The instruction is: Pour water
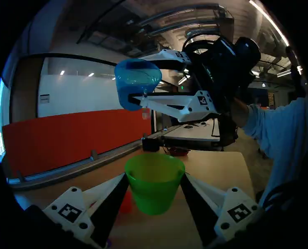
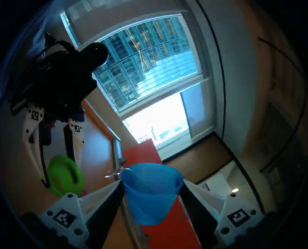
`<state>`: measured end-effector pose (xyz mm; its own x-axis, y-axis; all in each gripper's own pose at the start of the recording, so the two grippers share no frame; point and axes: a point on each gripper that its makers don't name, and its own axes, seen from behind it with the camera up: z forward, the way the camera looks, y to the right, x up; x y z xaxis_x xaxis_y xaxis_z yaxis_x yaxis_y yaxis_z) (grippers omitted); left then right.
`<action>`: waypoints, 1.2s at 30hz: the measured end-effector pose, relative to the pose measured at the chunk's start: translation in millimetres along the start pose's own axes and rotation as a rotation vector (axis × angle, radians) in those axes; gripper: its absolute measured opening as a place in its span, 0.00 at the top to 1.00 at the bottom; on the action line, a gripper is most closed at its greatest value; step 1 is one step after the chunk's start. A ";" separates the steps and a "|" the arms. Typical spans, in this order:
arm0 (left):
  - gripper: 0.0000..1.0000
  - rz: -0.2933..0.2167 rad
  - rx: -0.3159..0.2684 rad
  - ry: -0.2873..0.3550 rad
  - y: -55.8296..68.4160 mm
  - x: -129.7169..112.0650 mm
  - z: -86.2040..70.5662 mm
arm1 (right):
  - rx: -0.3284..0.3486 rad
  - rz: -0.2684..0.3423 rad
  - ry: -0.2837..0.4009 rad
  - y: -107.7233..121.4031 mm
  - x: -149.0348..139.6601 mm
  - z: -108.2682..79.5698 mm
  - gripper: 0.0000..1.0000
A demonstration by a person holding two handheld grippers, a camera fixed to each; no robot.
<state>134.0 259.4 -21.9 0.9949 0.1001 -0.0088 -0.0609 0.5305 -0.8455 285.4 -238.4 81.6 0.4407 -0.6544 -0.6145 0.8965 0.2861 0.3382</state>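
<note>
Two cups, one per gripper. My left gripper has its jaws pressed on both sides of the green cup, which sits upright over the tabletop. My right gripper clamps the blue cup the same way. In the left gripper view it hangs higher than the green one, apart from it and slightly tilted. I cannot tell whether any water is falling. A light sleeve shows at the right.
</note>
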 end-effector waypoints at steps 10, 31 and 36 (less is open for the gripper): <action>0.14 0.004 -0.002 0.000 1.1 1.0 -1.1 | -0.015 -0.078 -0.014 8.9 0.3 5.5 0.10; 0.14 0.000 0.005 0.006 -3.6 -0.3 0.6 | -0.040 -0.181 -0.022 21.5 4.5 7.9 0.10; 0.15 0.002 0.005 0.009 -4.0 0.6 0.9 | -0.051 -0.206 -0.024 28.3 4.9 7.1 0.10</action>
<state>134.8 258.1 -18.1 0.9955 0.0936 -0.0158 -0.0636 0.5344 -0.8428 312.6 -238.5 93.2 0.2474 -0.7187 -0.6499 0.9689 0.1791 0.1707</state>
